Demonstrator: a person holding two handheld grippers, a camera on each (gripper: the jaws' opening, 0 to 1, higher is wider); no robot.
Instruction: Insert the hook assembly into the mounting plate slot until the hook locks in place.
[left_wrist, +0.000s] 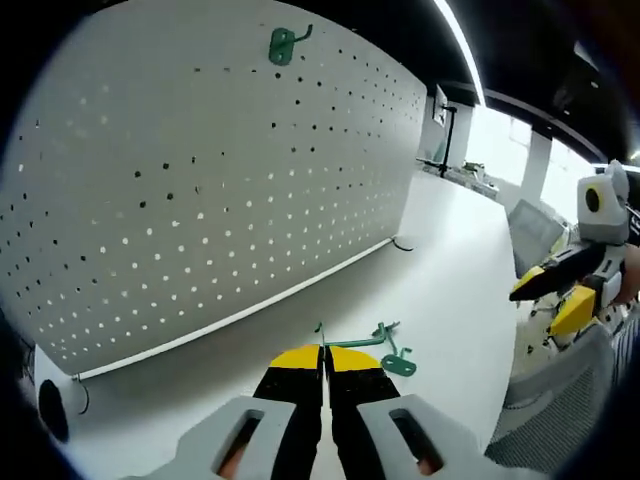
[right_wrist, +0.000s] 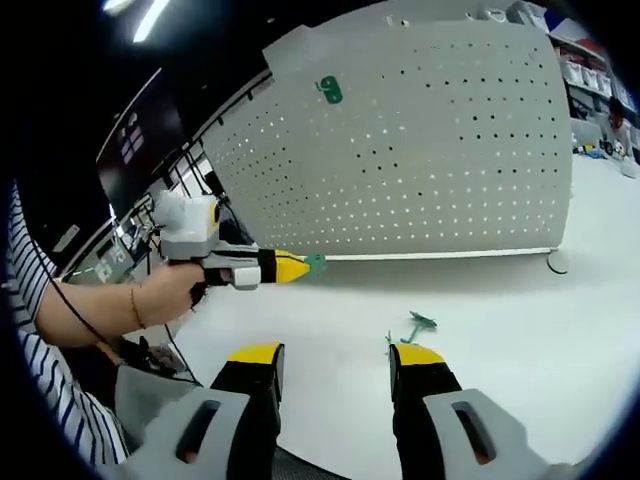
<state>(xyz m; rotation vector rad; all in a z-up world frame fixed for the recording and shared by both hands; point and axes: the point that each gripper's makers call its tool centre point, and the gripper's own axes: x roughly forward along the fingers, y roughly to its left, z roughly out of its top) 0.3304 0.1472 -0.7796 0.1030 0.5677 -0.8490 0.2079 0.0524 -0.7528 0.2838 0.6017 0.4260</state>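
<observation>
Counted against the white pegboard (left_wrist: 230, 170), there are three green hooks. One hook (left_wrist: 284, 44) hangs high on the pegboard's face. A second hook (left_wrist: 345, 342) is pinched in the left tongs (left_wrist: 324, 358), whose yellow tips are closed on it, low in front of the pegboard. A third, loose hook (right_wrist: 415, 326) lies on the white worktop (right_wrist: 520, 330) before the pegboard, just beyond the right tongs (right_wrist: 335, 358), which stand wide apart and hold nothing.

Both views look low across the table (left_wrist: 450, 260) toward the pegboard (left_wrist: 220, 180), left nearer.
</observation>
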